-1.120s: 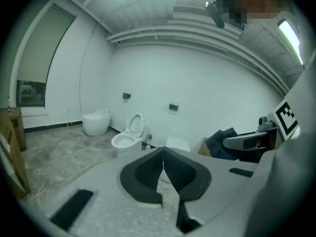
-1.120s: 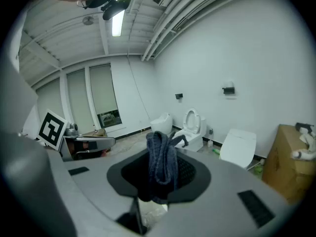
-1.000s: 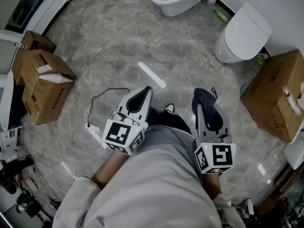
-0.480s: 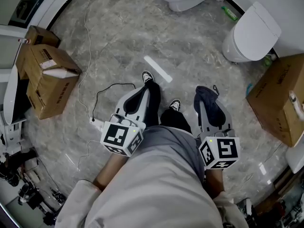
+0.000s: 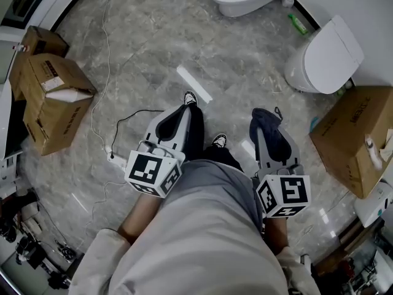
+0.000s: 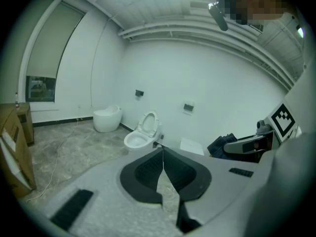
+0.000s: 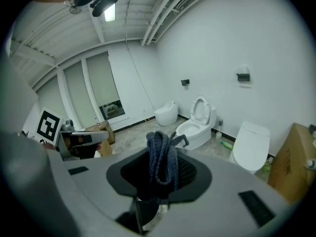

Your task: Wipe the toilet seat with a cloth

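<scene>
Standing in a bathroom with a grey marbled floor (image 5: 141,35), both grippers held out in front of the body at about waist height. The left gripper (image 6: 162,154) has its fingers pressed together with nothing between them – its own view shows just a thin seam where the pads meet.

The right gripper (image 5: 265,131) is the one carrying the goods: its fingers are clamped on a dark blue cloth (image 7: 162,159), which is bunched up and sticks out past the tips with a loop flopping over the top.

The open toilet (image 7: 195,127) sits against the far wall with its lid up, well apart from both grippers. I can't tell from here whether the toilet seat (image 7: 201,110) is up with the lid or down on the bowl. To its right there's a second toilet (image 5: 325,54) with the lid closed, and a green bottle (image 5: 299,23) lies on the floor between the two, by the wall. Further left along the wall there's a round white fixture (image 7: 167,113).

Other stuff around: cardboard boxes on the left (image 5: 52,100), another big cardboard box on the right (image 5: 353,137) just beside the closed toilet, and a thin cable (image 5: 101,91) snaking across the floor – it ends near the person's feet.
</scene>
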The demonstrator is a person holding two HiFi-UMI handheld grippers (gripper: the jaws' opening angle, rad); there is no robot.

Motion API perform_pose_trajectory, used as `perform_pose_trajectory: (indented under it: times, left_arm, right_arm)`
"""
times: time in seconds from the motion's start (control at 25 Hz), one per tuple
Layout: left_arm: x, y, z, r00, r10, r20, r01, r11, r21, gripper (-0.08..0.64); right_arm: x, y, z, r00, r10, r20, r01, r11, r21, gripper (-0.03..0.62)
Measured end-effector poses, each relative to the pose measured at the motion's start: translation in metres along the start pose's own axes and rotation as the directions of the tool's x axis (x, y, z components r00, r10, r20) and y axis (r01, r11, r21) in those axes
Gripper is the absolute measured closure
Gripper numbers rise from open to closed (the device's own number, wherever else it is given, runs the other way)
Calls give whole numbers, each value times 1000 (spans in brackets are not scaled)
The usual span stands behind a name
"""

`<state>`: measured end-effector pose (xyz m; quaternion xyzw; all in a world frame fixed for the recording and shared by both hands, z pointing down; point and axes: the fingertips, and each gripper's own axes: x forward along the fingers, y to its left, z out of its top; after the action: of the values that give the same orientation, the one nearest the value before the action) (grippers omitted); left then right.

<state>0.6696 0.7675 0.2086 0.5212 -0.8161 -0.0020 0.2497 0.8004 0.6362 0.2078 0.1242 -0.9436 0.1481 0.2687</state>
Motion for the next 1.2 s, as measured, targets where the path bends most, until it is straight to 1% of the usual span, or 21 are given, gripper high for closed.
perform_pose_trajectory:
  times: [0.36, 0.56, 0.68, 0.8, 0.88, 1.08, 1.2]
  left_arm:
    - [47, 82, 64, 999, -26, 36, 26, 1000, -1, 551]
    - [62, 127, 96, 997, -30, 65, 31, 999, -9, 551]
    - [68, 153, 111, 996, -41, 77, 41, 999, -9, 551]
    - [73, 179, 123, 995, -50, 89, 51, 999, -9, 551]
    - [75, 194, 128, 994, -51, 96, 53, 999, -9, 551]
    - [85, 225, 137, 994, -43, 99, 46, 999, -28, 551]
    - [95, 236, 139, 996, -39, 85, 42, 998, -41, 551]
  right_arm:
    - [85, 27, 70, 1000, 2, -3, -3, 1000, -31, 502]
    - [126, 52, 107, 1000, 18, 6, -18, 998, -56, 500]
    - [152, 72, 125, 999, 40, 5, -40, 997, -72, 500]
    - [176, 92, 139, 998, 70, 3, -69, 993, -99, 500]
    - [189, 101, 147, 997, 73, 4, -72, 991, -115, 500]
    - [213, 106, 161, 998, 57, -3, -57, 991, -122, 499]
    - [224, 106, 169, 999, 50, -8, -50, 991, -126, 499]
